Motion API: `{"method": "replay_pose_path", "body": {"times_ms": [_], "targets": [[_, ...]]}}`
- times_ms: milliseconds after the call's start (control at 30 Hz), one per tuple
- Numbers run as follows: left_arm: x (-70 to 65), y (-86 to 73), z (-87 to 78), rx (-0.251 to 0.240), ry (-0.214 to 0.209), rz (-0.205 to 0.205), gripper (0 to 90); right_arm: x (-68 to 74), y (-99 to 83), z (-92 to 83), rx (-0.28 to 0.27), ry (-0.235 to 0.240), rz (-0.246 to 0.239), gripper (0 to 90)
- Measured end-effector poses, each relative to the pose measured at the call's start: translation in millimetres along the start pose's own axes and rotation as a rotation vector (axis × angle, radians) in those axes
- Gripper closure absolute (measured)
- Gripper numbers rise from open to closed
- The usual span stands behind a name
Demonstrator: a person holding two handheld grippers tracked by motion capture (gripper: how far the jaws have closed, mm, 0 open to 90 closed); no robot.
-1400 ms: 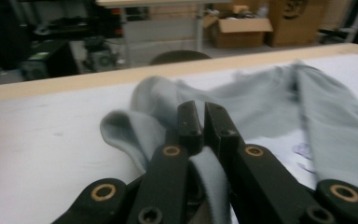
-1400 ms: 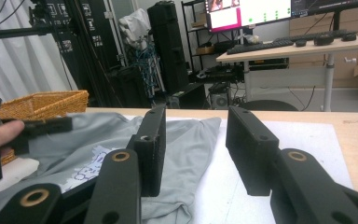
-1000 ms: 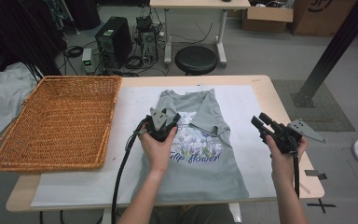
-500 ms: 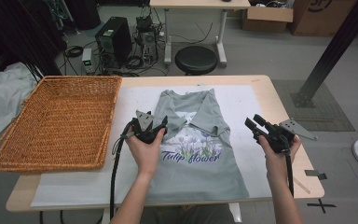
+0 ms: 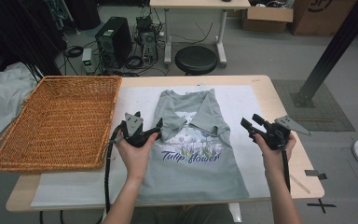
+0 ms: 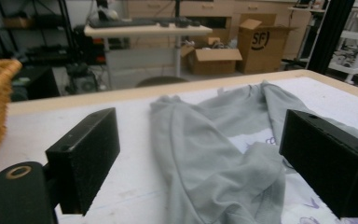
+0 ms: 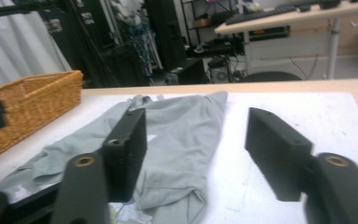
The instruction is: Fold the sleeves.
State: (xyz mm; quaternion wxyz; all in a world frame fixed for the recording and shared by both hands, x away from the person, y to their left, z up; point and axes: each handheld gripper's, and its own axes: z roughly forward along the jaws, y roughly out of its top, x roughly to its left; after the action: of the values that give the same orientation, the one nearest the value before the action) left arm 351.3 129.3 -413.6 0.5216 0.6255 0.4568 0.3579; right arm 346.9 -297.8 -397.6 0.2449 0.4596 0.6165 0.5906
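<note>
White mat (image 5: 256,100) right of the folded shirt (image 5: 193,140) lies bare; the wicker basket (image 5: 58,121) walls the left.

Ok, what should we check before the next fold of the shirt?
1. Left gripper open, nothing between its jaws: ok. The jaws have just been opening.
2. Right gripper open and empty: ok. Its jaws have just been opening too.
3. Both sleeves folded in over the shirt: ok.
4. Lower half of the shirt lying flat: ok.
5. Basket beside the shirt, apart from it: ok.
6. No wrinkles under the folded sleeves: cannot tell.
</note>
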Motion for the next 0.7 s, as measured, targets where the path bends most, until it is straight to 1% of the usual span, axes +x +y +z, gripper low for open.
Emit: {"method": "replay_pose_path", "body": {"times_ms": [100, 267, 400, 567, 700], "targets": [[1.9, -1.7, -5.4, -0.004, -0.003, 0.009, 10.8, -0.1, -2.7, 3.0, 0.020, -0.018, -0.003, 35.0], [7.8, -7.5, -11.1, 0.003, 0.010, 0.002, 10.2, 0.6, -10.2, 7.1, 0.065, -0.040, -0.014, 32.8], [10.4, -12.2, -13.1, 0.014, 0.007, 0.008, 9.6, 0.1, -14.4, 10.0, 0.084, -0.034, -0.002, 30.2], [10.3, -15.2, -14.4, 0.016, 0.001, 0.020, 9.2, 1.9, -15.6, 12.1, 0.092, -0.035, -0.008, 31.3], [9.5, -20.4, -11.3, 0.048, -0.001, 0.023, 9.5, 2.3, -16.0, 13.8, 0.099, -0.033, -0.006, 33.6]]}}
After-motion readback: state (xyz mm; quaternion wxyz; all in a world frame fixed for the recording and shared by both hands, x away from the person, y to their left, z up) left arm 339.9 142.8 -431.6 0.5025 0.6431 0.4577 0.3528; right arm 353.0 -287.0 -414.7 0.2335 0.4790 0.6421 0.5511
